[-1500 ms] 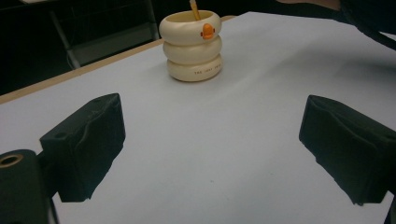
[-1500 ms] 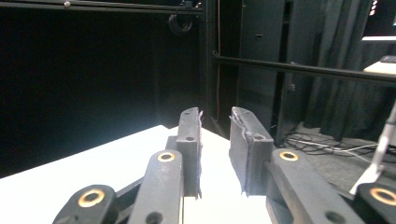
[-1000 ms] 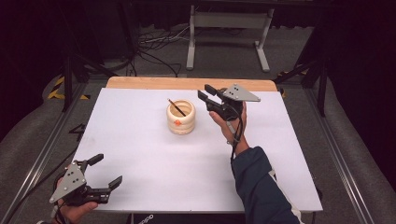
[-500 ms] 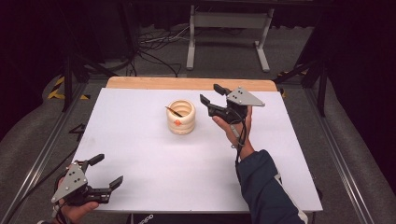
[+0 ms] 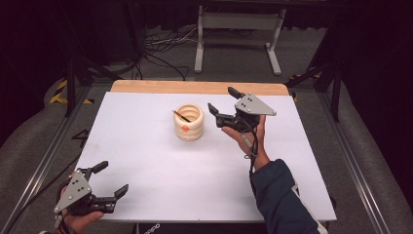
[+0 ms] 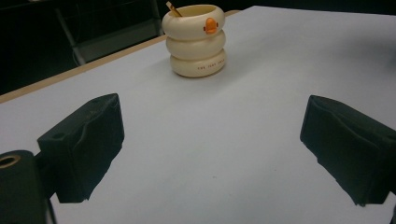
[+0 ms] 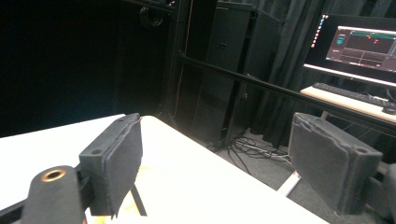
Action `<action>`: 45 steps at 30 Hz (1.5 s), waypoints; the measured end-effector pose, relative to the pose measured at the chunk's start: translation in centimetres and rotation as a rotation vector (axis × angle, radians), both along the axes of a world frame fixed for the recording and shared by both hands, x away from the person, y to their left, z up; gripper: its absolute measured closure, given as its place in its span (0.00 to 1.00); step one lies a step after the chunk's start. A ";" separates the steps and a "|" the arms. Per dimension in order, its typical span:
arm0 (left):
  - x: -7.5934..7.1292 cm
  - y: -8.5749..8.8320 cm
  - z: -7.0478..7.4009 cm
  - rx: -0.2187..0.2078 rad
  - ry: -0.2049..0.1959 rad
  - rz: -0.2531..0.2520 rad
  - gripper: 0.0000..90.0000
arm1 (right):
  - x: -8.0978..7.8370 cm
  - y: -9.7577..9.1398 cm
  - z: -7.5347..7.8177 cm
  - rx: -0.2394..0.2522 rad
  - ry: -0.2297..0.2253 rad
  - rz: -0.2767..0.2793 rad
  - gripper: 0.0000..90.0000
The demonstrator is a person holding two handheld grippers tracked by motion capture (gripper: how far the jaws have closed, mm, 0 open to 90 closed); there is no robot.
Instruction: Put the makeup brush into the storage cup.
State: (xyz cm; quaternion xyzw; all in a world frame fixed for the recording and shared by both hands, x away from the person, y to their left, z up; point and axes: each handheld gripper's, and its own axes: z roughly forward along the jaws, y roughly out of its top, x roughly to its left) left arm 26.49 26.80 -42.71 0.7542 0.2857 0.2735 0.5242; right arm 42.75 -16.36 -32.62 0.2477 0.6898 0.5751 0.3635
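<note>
The cream ringed cup (image 5: 188,121) stands upright a little beyond the middle of the white bench (image 5: 160,165), with a thin brown stick (image 5: 181,115) leaning inside it, its tip poking over the rim on the left. In the left gripper view the same cup (image 6: 196,39) shows an orange duck mark on its top ring, and the stick (image 6: 171,8) rests against the far edge of the mouth.

The right tongs (image 5: 223,107) hang just to the right of the cup, apart from it, jaws pointing left and toward the far side. Their jaws have just been opening and now stand wide with nothing between them; the right gripper view looks past the two black pads (image 7: 114,161) at the bench edge and the dark room beyond. The left tongs (image 5: 111,179) rest at the near left corner of the bench, well apart from the cup, jaws also wide and empty.

As I judge it, the main step is done: the stick sits in the cup and the right tongs have let go. What seems left is small: drawing the right hand clear without knocking the cup, and bringing it to rest as the left one is
</note>
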 end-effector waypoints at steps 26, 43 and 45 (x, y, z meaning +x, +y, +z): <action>0.1 -0.3 -0.2 0.013 0.013 -0.003 0.08 | -2.0 -3.4 0.3 -0.048 -0.026 -0.053 0.17; 0.1 -0.2 -0.1 0.020 0.013 -0.001 0.08 | -4.0 -6.0 0.1 -0.078 -0.026 -0.067 0.17; 0.1 -0.2 -0.2 0.020 0.014 -0.001 0.08 | -4.2 -6.2 0.0 -0.076 -0.030 -0.067 0.17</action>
